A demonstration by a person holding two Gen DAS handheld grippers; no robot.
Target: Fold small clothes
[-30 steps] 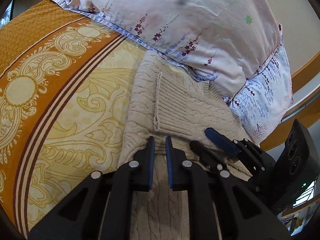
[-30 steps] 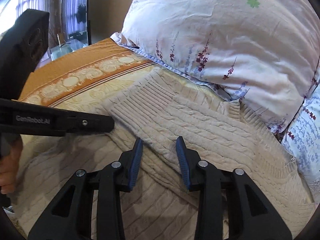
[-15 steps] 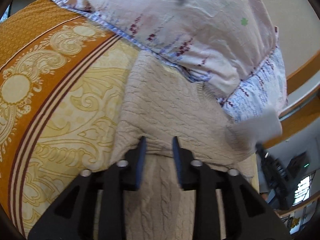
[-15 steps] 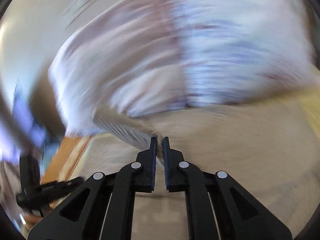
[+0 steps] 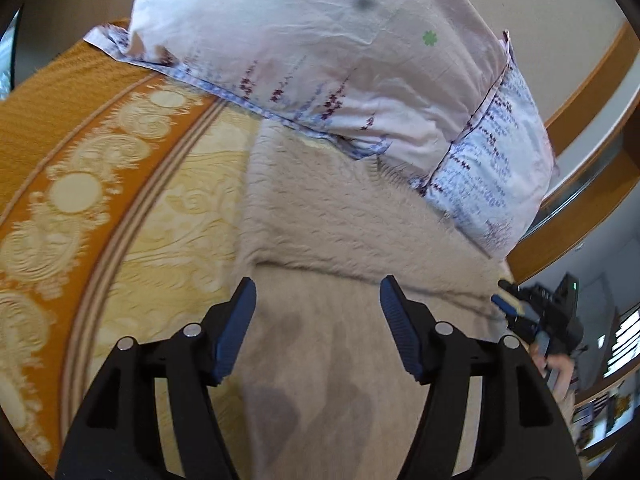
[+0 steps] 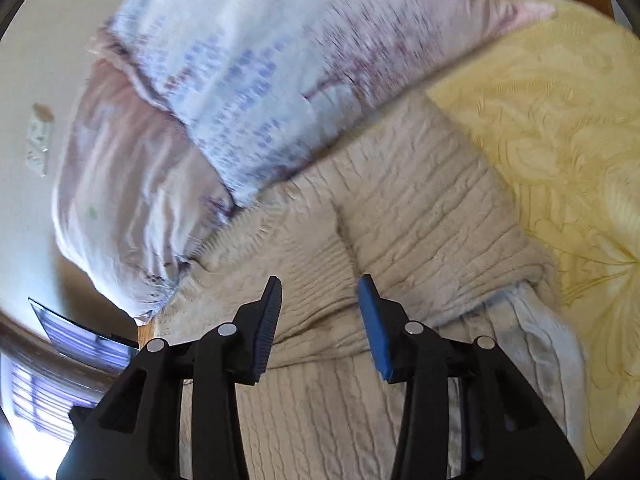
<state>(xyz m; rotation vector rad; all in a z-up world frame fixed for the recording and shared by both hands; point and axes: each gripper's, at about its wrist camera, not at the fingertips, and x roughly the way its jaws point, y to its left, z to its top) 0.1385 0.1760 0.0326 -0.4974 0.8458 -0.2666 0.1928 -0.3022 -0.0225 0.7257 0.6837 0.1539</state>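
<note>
A beige cable-knit sweater (image 5: 340,224) lies on the bed below the pillows, with a fold line running across it. My left gripper (image 5: 318,322) hovers just above its near part, jaws opening, nothing between the blue pads. In the right wrist view the same sweater (image 6: 420,216) shows a sleeve folded across its body. My right gripper (image 6: 318,320) is over it, jaws opening, and the pads are clear of the knit. That right gripper (image 5: 510,308) also shows small at the sweater's right edge in the left wrist view.
Two floral pillows (image 5: 328,48) lean at the head of the bed, overlapping the sweater's top. A yellow and orange patterned bedspread (image 5: 120,208) covers the bed. A wooden bed frame (image 5: 592,92) runs behind. A person's hand (image 5: 560,364) holds the right tool.
Both grippers let go of the sweater and opened. The sleeve cuff that lay on the left was carried across to the right. My right gripper swung far right and rolled.
</note>
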